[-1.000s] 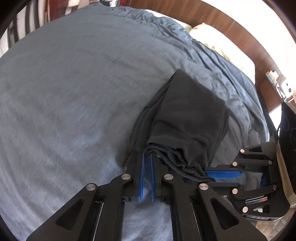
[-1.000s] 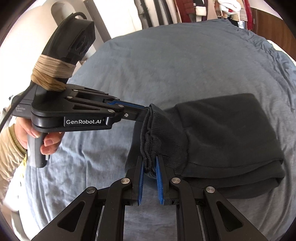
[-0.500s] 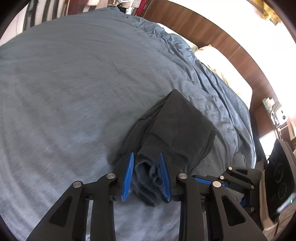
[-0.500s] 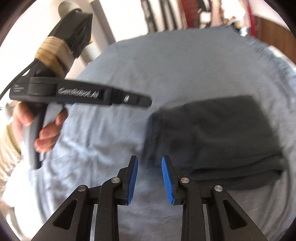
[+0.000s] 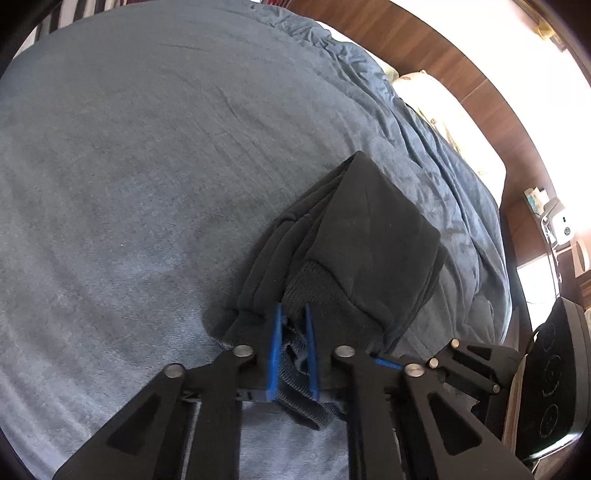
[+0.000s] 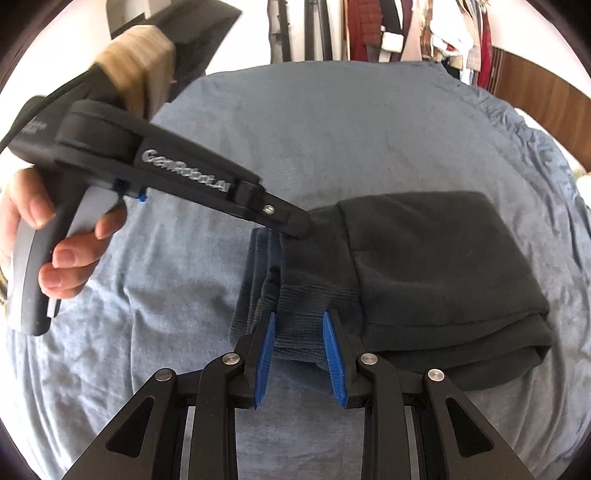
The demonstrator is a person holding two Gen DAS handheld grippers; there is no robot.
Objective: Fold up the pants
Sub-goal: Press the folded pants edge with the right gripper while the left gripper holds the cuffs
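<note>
Dark pants [image 5: 365, 243] lie folded into a thick stack on the blue bed cover [image 5: 147, 147]; they also show in the right wrist view [image 6: 424, 266]. My left gripper [image 5: 293, 325] has its blue pads closed to a narrow gap around the ribbed waistband end. In the right wrist view the left gripper [image 6: 295, 229] touches the stack's left end. My right gripper [image 6: 300, 325] is open, its pads on either side of the ribbed band [image 6: 303, 317] without pinching it.
A wooden headboard [image 5: 424, 48] and a pillow [image 5: 450, 122] are at the far right. A nightstand with small items [image 5: 554, 221] stands beyond the bed. Hanging clothes [image 6: 406, 29] are behind the bed's far edge. The person's hand [image 6: 55, 236] holds the left gripper's handle.
Both grippers let go of the waistband and opened as the stack was laid down. Since then the left pads have narrowed on the ribbed end, and the right gripper has moved in around it.
</note>
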